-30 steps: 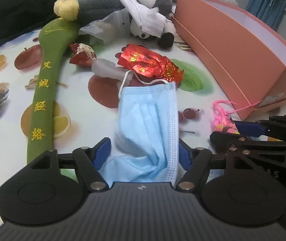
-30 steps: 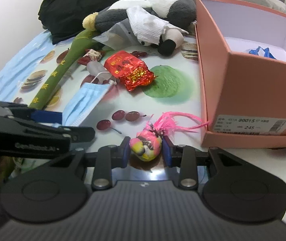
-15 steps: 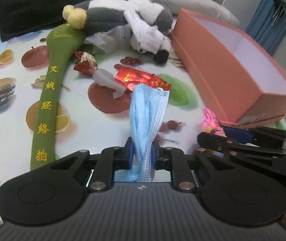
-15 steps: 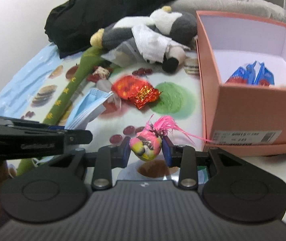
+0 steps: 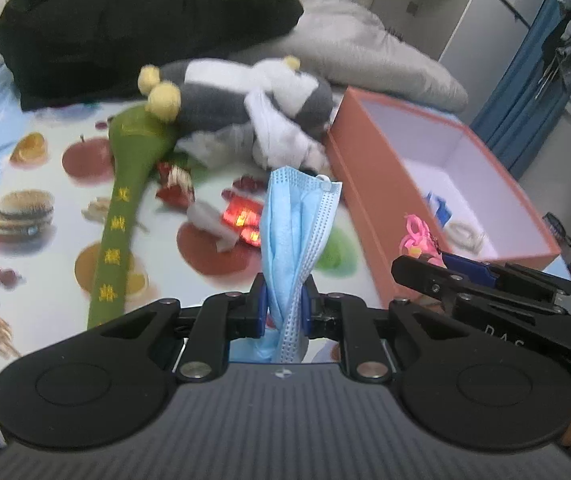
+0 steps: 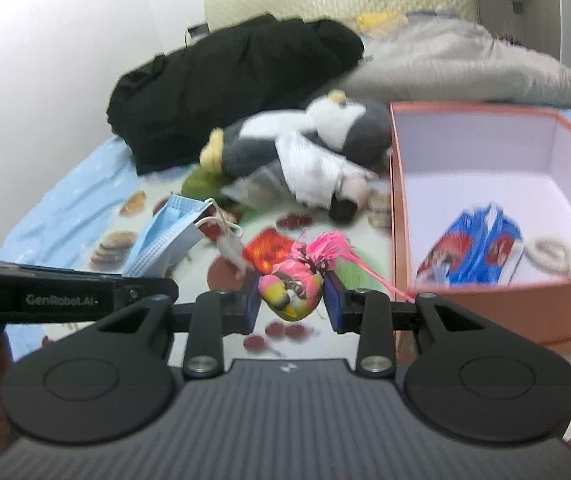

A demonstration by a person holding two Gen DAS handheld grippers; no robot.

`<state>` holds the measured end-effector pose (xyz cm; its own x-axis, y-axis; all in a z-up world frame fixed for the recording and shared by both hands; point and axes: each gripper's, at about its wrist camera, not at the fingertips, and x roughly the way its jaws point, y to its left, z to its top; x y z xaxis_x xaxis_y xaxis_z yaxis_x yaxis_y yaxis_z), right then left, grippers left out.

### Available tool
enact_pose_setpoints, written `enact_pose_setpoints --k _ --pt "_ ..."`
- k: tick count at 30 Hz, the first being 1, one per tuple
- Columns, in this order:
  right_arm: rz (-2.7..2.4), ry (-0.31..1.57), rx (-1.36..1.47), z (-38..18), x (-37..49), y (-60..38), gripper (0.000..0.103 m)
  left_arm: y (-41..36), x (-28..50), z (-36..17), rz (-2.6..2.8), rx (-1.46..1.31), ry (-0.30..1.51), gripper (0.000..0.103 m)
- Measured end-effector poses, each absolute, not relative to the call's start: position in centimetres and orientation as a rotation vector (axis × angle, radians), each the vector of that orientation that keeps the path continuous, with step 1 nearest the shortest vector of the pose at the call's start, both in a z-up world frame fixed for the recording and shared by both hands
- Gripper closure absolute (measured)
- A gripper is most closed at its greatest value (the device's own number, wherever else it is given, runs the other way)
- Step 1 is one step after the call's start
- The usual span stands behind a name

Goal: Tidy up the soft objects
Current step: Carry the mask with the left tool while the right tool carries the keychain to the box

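Over tablecloth (image 5: pixel 45 168), mask (image 5: pixel 297 232) between left tongs (image 5: pixel 283 306)

Left wrist view: sits behind left tongs (image 5: pixel 283 306), looks forward and down over printed bed cover (image 5: pixel 45 184), close in, orange box (image 5: pixel 369 208) off to right. Right wrist view: behind right tongs (image 6: pixel 291 300), same heading, box (image 6: pixel 399 216) nearer on right. Both share plush toy (image 5: pixel 245 100) (image 6: pixel 305 140), black bundle (image 5: pixel 125 28) (image 6: pixel 225 80), blue mask (image 5: pixel 293 232) (image 6: pixel 165 240). Each view catches other tongs at edge.
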<state>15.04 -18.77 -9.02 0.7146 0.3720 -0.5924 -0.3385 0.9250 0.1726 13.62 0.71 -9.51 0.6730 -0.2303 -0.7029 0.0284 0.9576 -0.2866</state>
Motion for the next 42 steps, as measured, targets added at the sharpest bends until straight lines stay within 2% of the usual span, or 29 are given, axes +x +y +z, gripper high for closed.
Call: enact_pose_setpoints --k 17,28,34,42 --pt "0.386 0.404 0.032 1.6 15.6 -20.9 0.066 -0.9 15.8 0.5 -0.221 -0.313 0.648 0.084" --pt "0.271 0.289 -0.009 6.5 17.2 -25.6 0.066 -6.5 20.6 5.2 -0.339 -0.304 0.591 0.084" --pt "0.213 0.357 0.019 6.3 19.6 -29.4 0.066 -11.1 24.8 5.0 -0.416 -0.316 0.647 0.084" --pt "0.082 0.567 0.064 0.4 24.5 -35.4 0.066 -18.9 30.1 0.6 -0.465 -0.273 0.796 0.084"
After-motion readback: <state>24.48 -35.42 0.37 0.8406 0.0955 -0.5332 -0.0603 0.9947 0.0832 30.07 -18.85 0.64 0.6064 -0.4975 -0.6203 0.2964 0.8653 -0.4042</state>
